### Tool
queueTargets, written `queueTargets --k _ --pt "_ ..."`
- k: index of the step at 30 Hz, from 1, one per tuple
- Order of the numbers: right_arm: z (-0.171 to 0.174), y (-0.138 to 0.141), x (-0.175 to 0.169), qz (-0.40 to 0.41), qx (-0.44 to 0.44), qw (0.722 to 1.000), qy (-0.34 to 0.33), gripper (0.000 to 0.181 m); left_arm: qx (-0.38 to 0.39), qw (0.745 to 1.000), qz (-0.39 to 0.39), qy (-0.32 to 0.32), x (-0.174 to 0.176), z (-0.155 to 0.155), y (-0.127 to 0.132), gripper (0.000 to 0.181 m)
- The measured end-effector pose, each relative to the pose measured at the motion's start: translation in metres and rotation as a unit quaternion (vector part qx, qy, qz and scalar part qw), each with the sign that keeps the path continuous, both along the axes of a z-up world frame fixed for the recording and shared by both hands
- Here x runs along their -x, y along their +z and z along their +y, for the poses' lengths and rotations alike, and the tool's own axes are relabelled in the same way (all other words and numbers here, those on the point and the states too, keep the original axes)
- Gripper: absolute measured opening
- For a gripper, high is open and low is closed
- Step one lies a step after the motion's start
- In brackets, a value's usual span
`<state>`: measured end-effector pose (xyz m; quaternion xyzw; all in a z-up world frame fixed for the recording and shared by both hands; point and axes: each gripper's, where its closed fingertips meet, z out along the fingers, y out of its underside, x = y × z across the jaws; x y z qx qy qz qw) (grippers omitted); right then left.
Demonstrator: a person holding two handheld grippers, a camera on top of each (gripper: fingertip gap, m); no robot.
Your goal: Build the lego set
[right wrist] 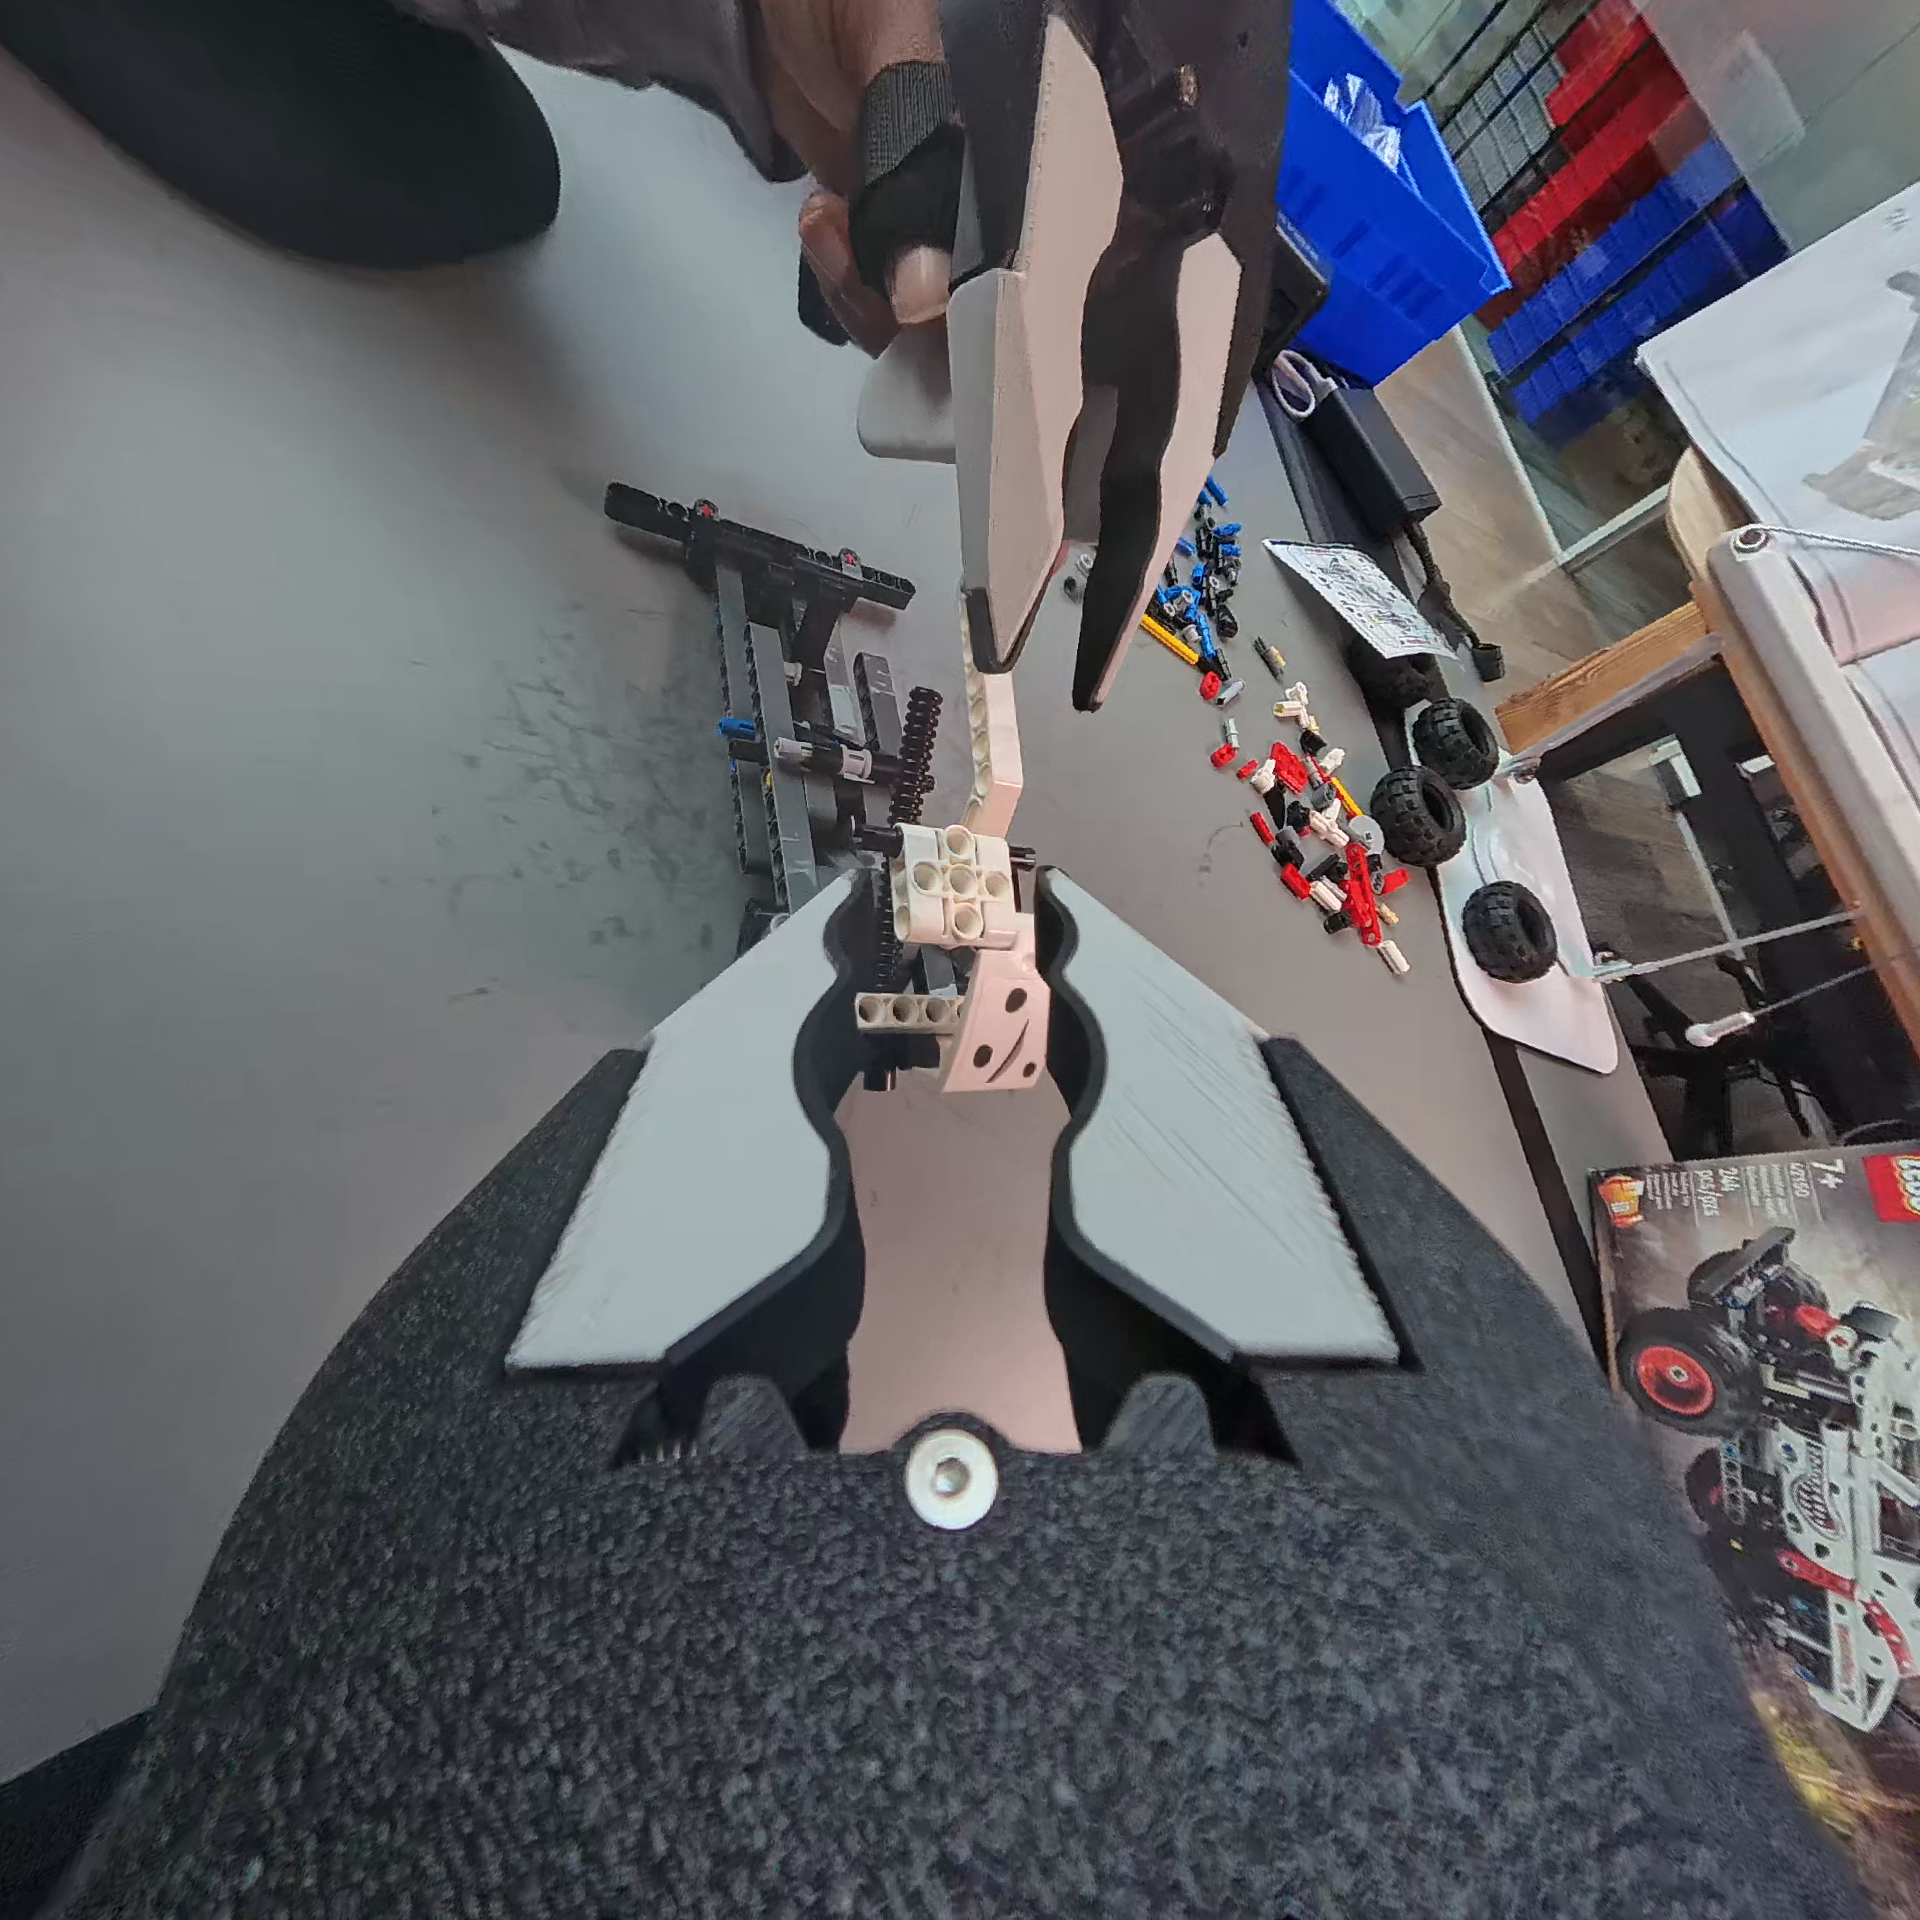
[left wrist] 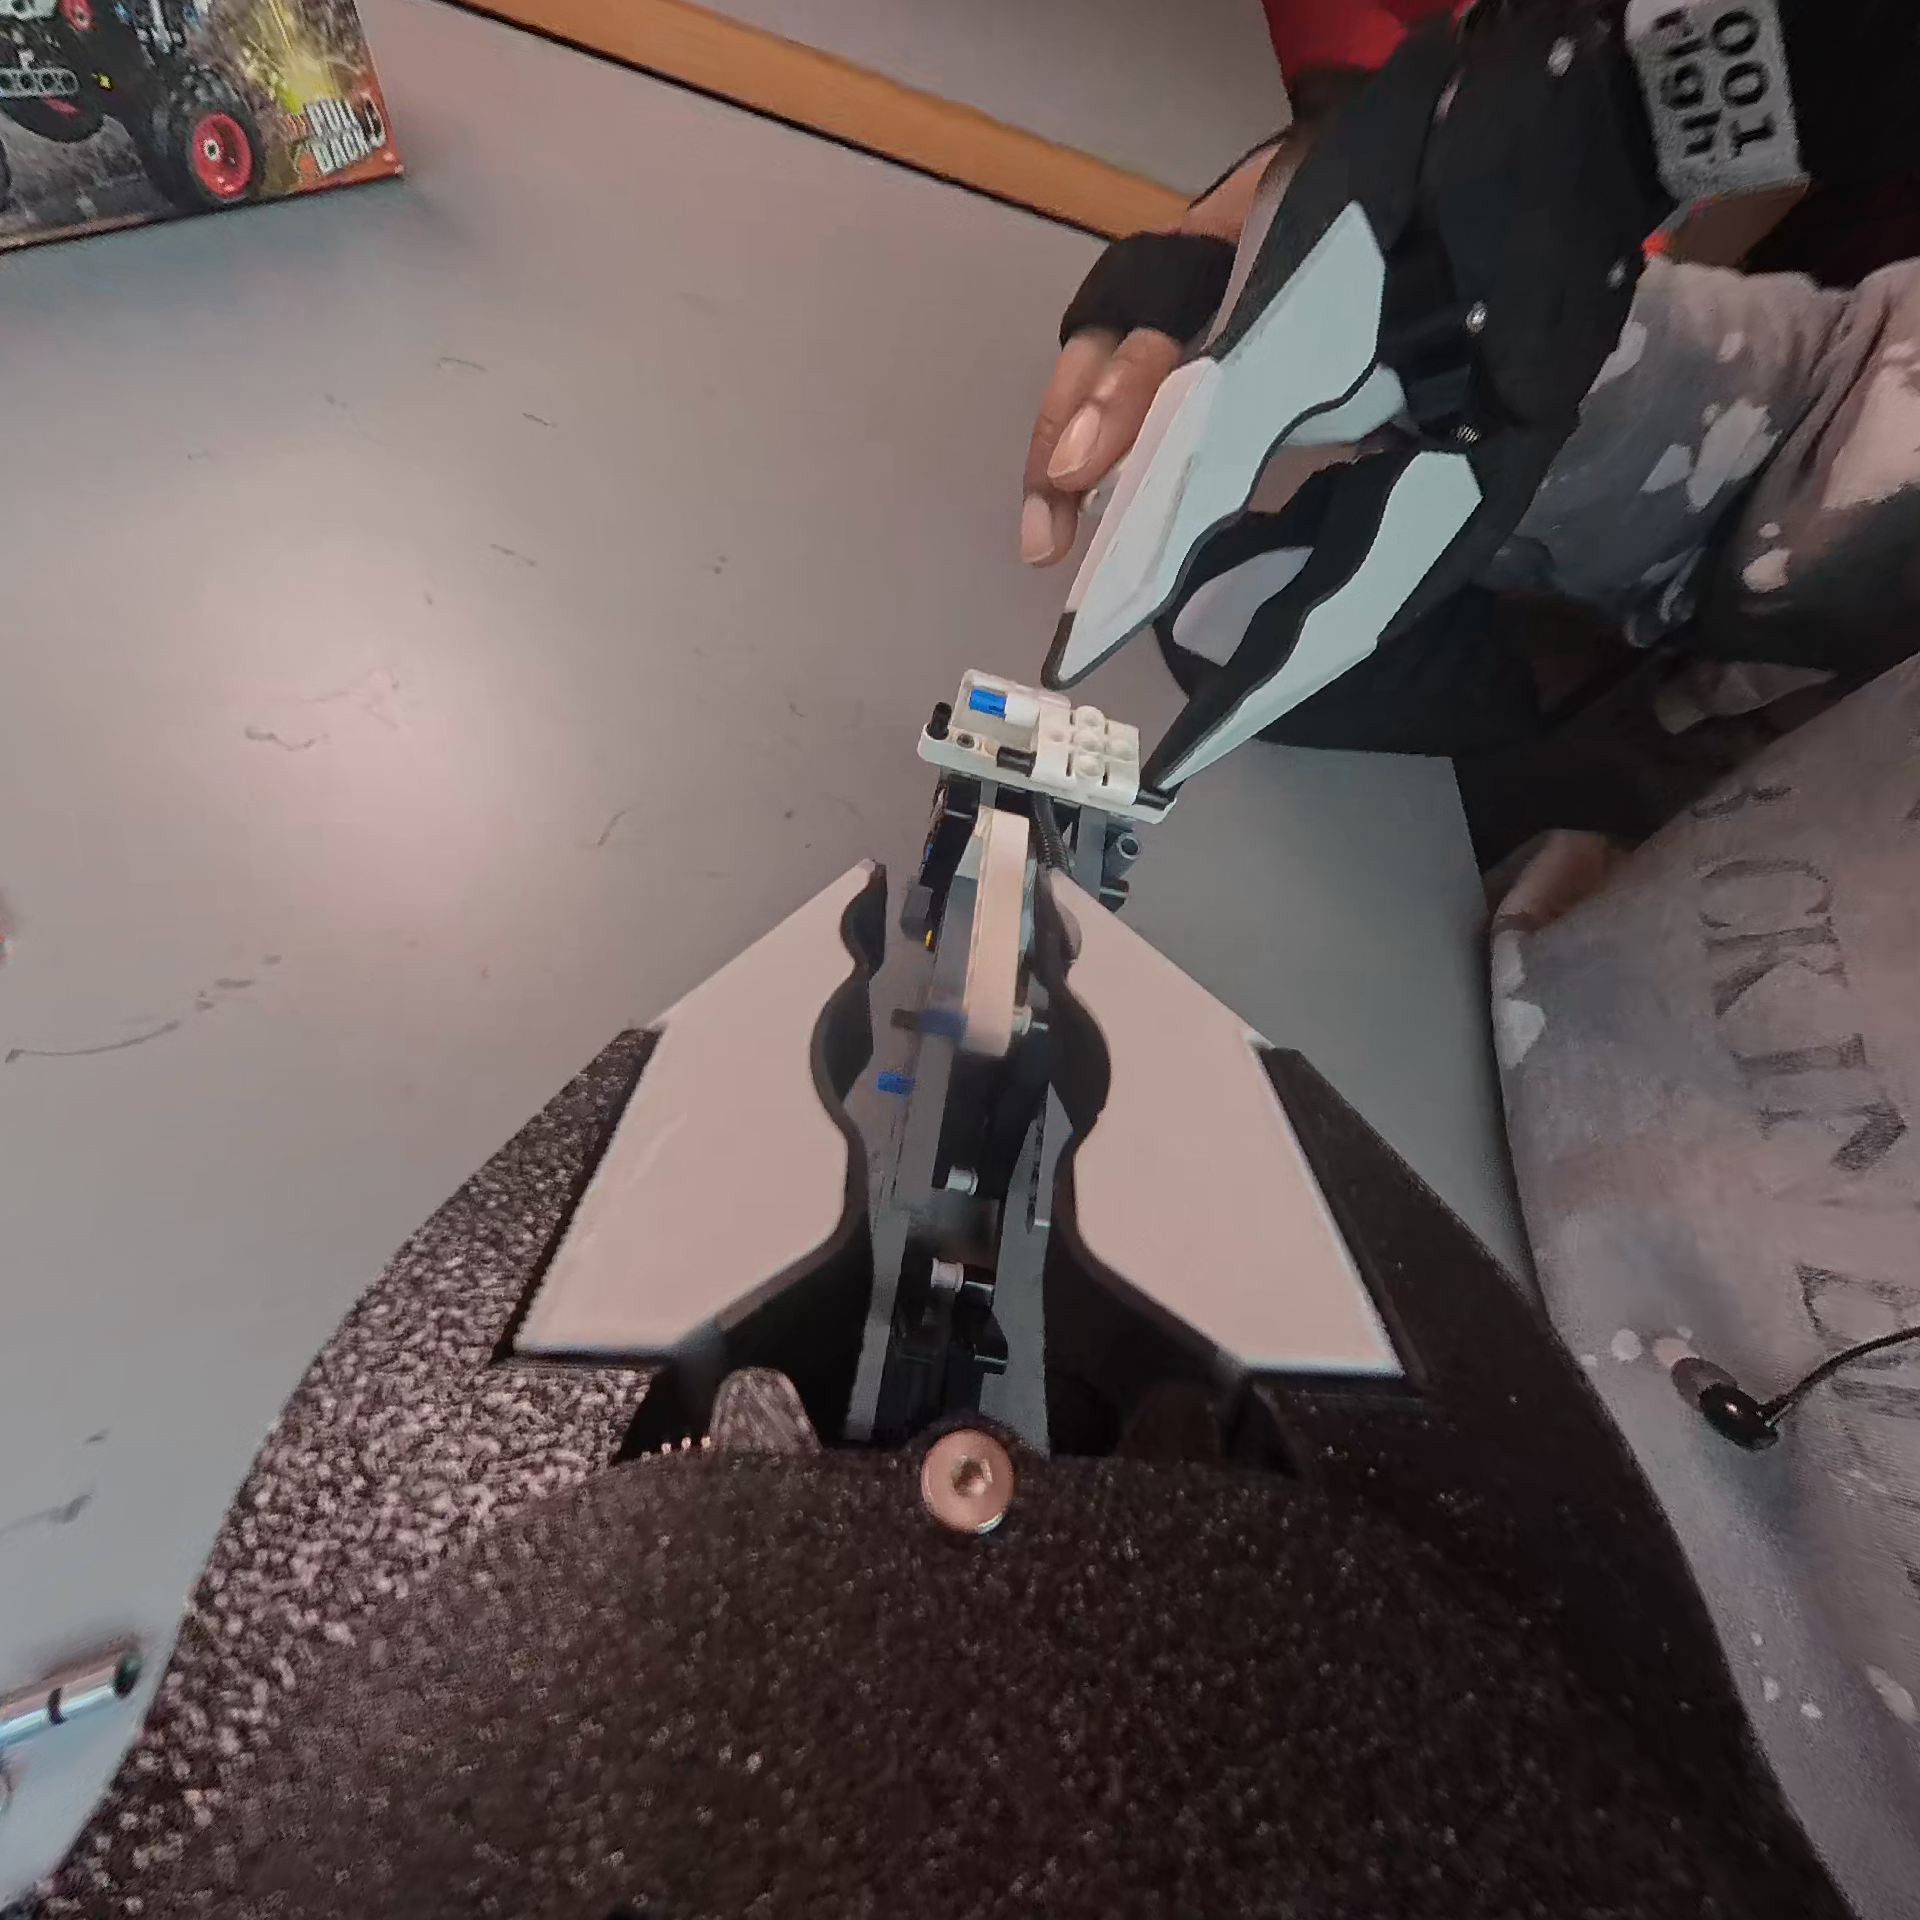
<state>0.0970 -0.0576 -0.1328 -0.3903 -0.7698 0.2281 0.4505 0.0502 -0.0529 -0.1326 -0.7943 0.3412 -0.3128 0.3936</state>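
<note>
White connector block (right wrist: 956,883) sitting on the chassis (left wrist: 971,1049) top, over the bench (left wrist: 416,623): I'm clamping the chassis with left gripper (left wrist: 961,935); right gripper (right wrist: 945,894) spread around the block. Pressing squarely.

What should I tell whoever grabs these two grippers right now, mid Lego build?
Left gripper: shut on the half-built chassis.
Right gripper: open, tips either side of the white block at the chassis end.
Loose parts, tyres and the box lie off to the right.
Done: frame with spring and white block on.
Left: tyres unfitted and many pieces unused.
</note>
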Motion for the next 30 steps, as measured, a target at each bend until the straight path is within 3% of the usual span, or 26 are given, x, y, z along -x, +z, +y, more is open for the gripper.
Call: queueTargets --k 6,13,26,30 --pt "0.004 -0.013 0.008 -0.033 -0.082 0.996 -0.002 0.023 0.008 0.998 0.052 -0.02 -0.012 0.003 -0.018 0.024" --pt "-0.003 -0.016 0.009 0.004 -0.106 0.994 0.024 0.023 0.059 0.997 -0.045 0.0 -0.019 -0.003 -0.017 0.011" --pt "-0.006 -0.016 0.01 0.016 -0.133 0.989 0.055 0.022 0.108 0.987 -0.118 0.028 -0.023 -0.002 -0.015 0.011" --pt "-0.006 -0.015 0.009 0.019 -0.142 0.988 0.061 0.022 0.106 0.99 -0.093 0.019 -0.025 -0.003 -0.014 0.01"
